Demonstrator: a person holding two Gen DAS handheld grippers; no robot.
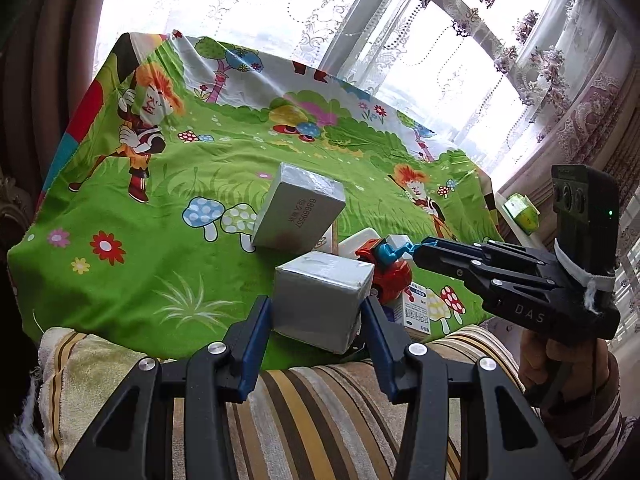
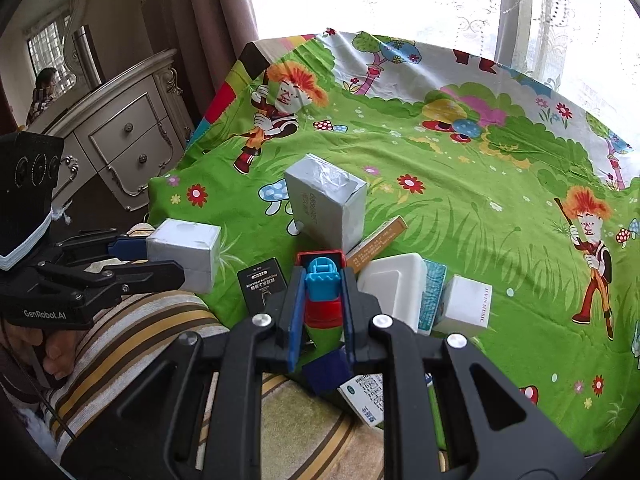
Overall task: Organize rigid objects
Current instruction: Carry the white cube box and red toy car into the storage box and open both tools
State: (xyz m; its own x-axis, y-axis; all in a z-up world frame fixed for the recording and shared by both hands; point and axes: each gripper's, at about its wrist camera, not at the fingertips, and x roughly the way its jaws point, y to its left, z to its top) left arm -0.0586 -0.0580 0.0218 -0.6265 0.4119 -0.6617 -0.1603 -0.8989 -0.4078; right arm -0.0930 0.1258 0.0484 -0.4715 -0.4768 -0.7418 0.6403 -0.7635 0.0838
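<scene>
My left gripper (image 1: 318,306) is shut on a grey taped box (image 1: 320,298), held just above the near edge of the green cartoon cloth (image 1: 168,216); it also shows in the right wrist view (image 2: 186,252). My right gripper (image 2: 320,300) is shut on a red and blue toy truck (image 2: 322,296), seen in the left wrist view (image 1: 386,266) just right of the held box. A second grey taped box (image 1: 298,210) stands tilted on the cloth behind both, also in the right wrist view (image 2: 326,202).
Near the truck lie a white plastic case (image 2: 394,284), a teal packet (image 2: 432,296), a small white box (image 2: 466,306), a black card box (image 2: 262,282), an orange-edged carton (image 2: 378,240) and a blue-white carton (image 2: 366,398). A striped cushion (image 1: 320,408) lies below. A white dresser (image 2: 120,140) stands left.
</scene>
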